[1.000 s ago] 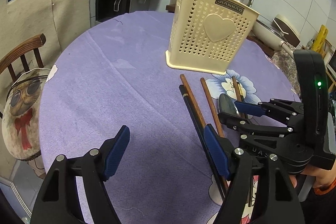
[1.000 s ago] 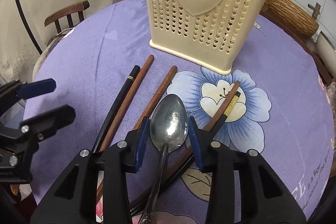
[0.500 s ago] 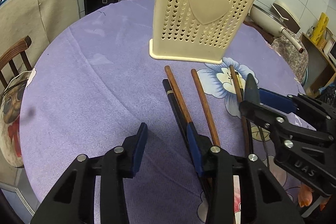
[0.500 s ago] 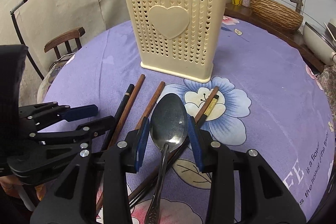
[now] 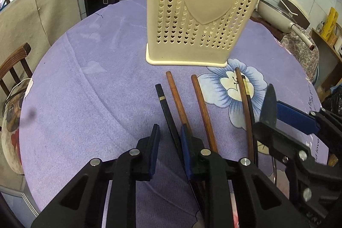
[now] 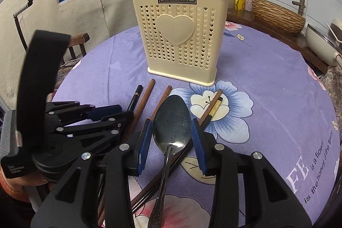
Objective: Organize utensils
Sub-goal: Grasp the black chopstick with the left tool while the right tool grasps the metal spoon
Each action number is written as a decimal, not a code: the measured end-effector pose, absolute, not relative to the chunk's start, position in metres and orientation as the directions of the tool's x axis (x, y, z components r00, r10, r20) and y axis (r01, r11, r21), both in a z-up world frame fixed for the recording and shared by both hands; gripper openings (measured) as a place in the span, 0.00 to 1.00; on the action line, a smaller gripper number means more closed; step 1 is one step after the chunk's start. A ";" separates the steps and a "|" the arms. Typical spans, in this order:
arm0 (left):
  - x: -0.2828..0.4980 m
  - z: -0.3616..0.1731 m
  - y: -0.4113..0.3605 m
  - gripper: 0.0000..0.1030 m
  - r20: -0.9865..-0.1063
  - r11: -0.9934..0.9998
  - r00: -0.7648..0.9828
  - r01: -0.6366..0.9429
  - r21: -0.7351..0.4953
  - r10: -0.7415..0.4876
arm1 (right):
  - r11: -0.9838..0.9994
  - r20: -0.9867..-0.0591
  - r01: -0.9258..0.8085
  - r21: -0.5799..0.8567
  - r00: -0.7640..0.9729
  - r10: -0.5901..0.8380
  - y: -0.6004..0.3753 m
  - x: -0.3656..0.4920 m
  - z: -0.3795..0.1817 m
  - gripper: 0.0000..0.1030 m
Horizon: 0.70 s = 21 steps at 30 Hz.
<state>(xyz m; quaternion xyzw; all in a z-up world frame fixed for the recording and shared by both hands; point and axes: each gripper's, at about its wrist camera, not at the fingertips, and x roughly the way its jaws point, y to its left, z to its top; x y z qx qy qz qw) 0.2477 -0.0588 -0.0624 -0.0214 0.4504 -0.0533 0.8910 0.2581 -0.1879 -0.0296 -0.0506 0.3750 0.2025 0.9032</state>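
Purple floral cloth covers the round bench (image 5: 89, 87), where a cream holder (image 5: 201, 20) stands upright beyond a loose row of chopsticks.

In the right wrist view the right gripper (image 6: 171, 140) has its blue pads set either side of a metal spoon (image 6: 172, 119); the bowl lies between them with a thin gap at each pad, so I cannot tell whether they clamp it. The left gripper (image 5: 168, 149) stands partly open, a black chopstick (image 5: 168, 112) passing between its pads and a brown chopstick (image 5: 177, 95) just beside the right pad.

The spoon's handle end runs out of the frame's bottom edge. From the left wrist camera the spoon shows only edge-on, and the chopsticks' near ends are hidden under the gripper bodies.

Compared with a second ago, the left gripper has narrowed a good deal and moved closer to the holder, while the right gripper with the spoon sits higher above the cloth.
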 end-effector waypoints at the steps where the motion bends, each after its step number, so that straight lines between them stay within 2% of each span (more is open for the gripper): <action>1: 0.250 -0.062 -0.060 0.19 -0.802 0.994 0.586 0.076 -0.085 -0.113 | 0.914 -0.697 -0.401 0.059 0.639 0.326 -0.189 0.257 -0.029 0.37; 10: 0.269 -0.062 -0.064 0.10 -0.811 0.993 0.573 0.072 -0.095 -0.119 | 0.930 -0.690 -0.362 0.063 0.657 0.302 -0.200 0.259 -0.029 0.37; 21: 0.274 -0.062 -0.064 0.08 -0.807 0.991 0.576 0.079 -0.105 -0.131 | 0.937 -0.682 -0.341 0.078 0.667 0.299 -0.207 0.260 -0.030 0.37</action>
